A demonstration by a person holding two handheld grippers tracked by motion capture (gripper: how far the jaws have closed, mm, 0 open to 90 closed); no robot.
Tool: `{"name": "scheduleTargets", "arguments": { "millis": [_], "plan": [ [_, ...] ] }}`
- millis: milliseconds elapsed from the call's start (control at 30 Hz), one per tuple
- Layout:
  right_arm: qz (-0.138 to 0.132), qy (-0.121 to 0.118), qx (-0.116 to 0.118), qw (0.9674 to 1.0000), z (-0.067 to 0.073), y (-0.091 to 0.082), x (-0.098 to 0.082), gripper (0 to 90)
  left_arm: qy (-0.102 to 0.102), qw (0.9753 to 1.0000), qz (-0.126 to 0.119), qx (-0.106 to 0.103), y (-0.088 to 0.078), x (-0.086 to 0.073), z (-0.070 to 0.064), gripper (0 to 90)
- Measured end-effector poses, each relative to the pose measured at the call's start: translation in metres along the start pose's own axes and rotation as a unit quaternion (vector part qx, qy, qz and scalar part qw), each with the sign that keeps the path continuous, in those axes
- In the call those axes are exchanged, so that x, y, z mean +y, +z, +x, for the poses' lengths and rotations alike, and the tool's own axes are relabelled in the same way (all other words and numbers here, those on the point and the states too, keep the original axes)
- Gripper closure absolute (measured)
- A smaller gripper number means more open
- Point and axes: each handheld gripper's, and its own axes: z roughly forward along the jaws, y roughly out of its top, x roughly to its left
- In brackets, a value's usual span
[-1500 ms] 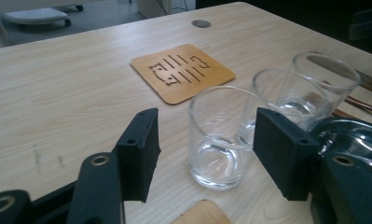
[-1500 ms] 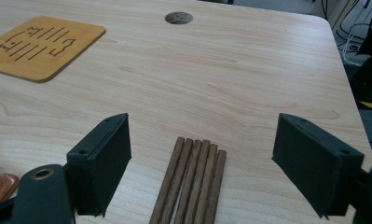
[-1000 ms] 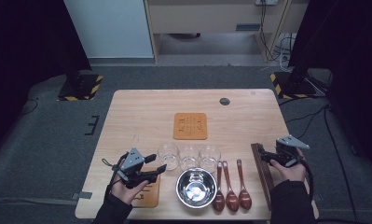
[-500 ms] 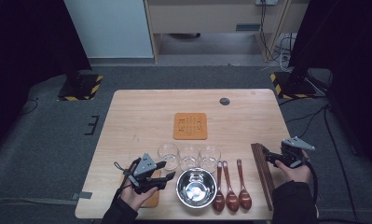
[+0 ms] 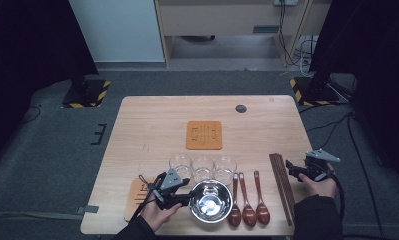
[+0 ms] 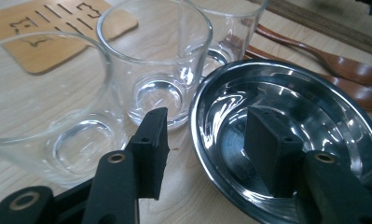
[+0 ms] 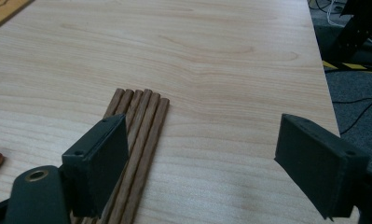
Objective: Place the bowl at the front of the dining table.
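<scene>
Black padded fingers (image 6: 148, 149) of the left gripper (image 5: 187, 199) straddle the near-left rim of the shiny round steel bowl (image 5: 210, 201), one pad inside, one outside, gap just narrowing but not yet pinching; the bowl sits at the table's six o'clock edge. At four o'clock, the right gripper (image 5: 290, 170) hangs open beside the bundle of brown wooden chopsticks (image 5: 282, 186). Closing squarely on the rim should avoid nudging the clear drinking glasses (image 5: 203, 167) at the bowl's twelve o'clock.
</scene>
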Motion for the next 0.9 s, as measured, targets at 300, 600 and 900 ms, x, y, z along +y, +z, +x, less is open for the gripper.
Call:
{"name": "scheduleTargets", "arguments": {
  "millis": [300, 600, 900],
  "plan": [
    [0.022, -0.005, 0.003, 0.9997, -0.007, 0.005, -0.007, 16.9, -0.001, 0.9998, 0.018, -0.004, 0.013, 0.0, -0.003, 51.1],
    [0.037, -0.005, -0.003, 0.9993, -0.013, 0.008, -0.013, 15.9, -0.001, 0.999, 0.044, 0.001, 0.026, -0.003, -0.007, 53.2],
    [0.051, -0.012, -0.001, 0.9986, -0.014, 0.011, -0.017, 14.9, 0.001, 0.9981, 0.062, 0.005, 0.033, -0.005, -0.007, 55.9]
  ]
}}
